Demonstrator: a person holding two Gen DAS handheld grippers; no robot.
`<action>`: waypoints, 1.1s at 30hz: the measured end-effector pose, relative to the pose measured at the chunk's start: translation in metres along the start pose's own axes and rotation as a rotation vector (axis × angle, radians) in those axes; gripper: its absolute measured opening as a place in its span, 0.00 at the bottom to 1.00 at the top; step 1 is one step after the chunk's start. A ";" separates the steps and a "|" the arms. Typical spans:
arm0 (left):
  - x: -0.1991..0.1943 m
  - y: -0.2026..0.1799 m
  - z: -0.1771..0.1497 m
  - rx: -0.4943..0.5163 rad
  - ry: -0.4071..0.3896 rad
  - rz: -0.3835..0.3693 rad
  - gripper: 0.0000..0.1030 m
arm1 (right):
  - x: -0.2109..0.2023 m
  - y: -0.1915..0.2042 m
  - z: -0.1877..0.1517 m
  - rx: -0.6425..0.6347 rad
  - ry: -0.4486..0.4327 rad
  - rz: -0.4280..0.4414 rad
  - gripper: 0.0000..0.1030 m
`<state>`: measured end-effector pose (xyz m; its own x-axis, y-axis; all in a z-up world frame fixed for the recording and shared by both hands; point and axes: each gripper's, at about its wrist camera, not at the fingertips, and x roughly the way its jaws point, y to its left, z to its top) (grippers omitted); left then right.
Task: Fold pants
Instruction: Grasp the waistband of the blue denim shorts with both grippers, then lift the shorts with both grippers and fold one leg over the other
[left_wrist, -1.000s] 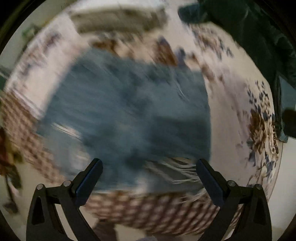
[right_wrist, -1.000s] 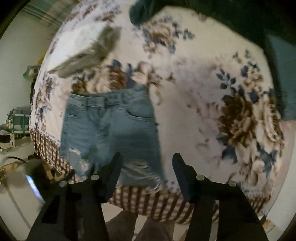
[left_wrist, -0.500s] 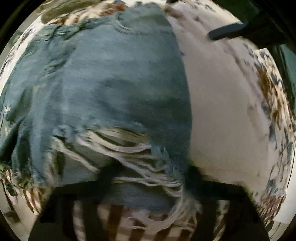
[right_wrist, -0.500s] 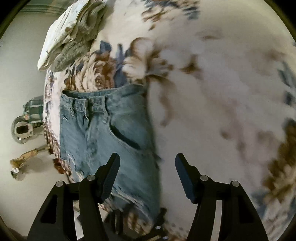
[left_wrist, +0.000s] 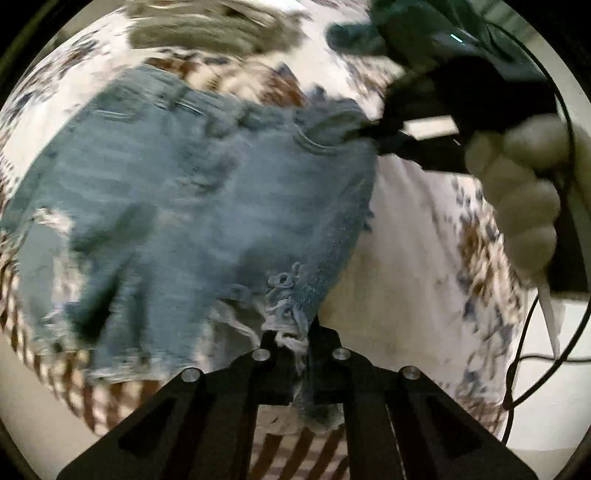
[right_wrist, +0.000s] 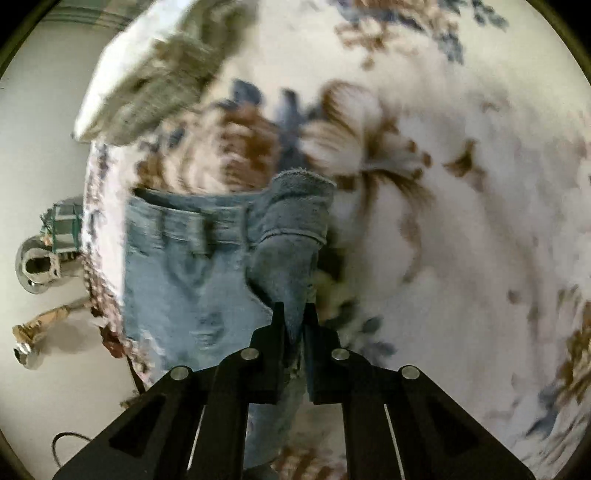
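Light blue denim shorts (left_wrist: 192, 206) with frayed hems lie on a floral bedspread (left_wrist: 413, 258). My left gripper (left_wrist: 293, 339) is shut on the frayed hem at the right leg's outer corner. My right gripper (right_wrist: 293, 321) is shut on the waistband's right corner of the shorts (right_wrist: 192, 273) and lifts that corner into a peak. In the left wrist view the right gripper (left_wrist: 373, 134) shows at the upper right, held by a gloved hand (left_wrist: 524, 192).
A grey folded cloth (right_wrist: 166, 81) on a white pillow lies beyond the waistband. A dark green garment (left_wrist: 391, 26) lies at the far right. The bed's checked skirt (left_wrist: 122, 391) marks the near edge; floor clutter (right_wrist: 37, 262) sits left.
Both grippers were open above the flat shorts. They have come down and shut, the left on the hem corner, the right on the waistband corner, which now lifts off the bed.
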<state>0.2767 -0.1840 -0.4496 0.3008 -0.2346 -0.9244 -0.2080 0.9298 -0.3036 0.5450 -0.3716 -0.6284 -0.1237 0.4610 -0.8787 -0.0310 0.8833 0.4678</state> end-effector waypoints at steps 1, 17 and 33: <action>-0.014 0.011 0.005 -0.021 -0.016 -0.003 0.02 | -0.007 0.008 -0.002 -0.004 -0.010 0.003 0.08; -0.047 0.207 0.070 -0.418 -0.126 0.075 0.02 | 0.065 0.292 0.030 -0.218 0.026 -0.120 0.08; 0.025 0.323 0.079 -0.666 -0.019 0.032 0.08 | 0.196 0.337 0.062 -0.244 0.193 -0.231 0.31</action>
<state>0.2903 0.1325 -0.5524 0.2999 -0.1992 -0.9329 -0.7457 0.5609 -0.3595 0.5721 0.0220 -0.6488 -0.2694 0.2069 -0.9405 -0.3122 0.9052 0.2885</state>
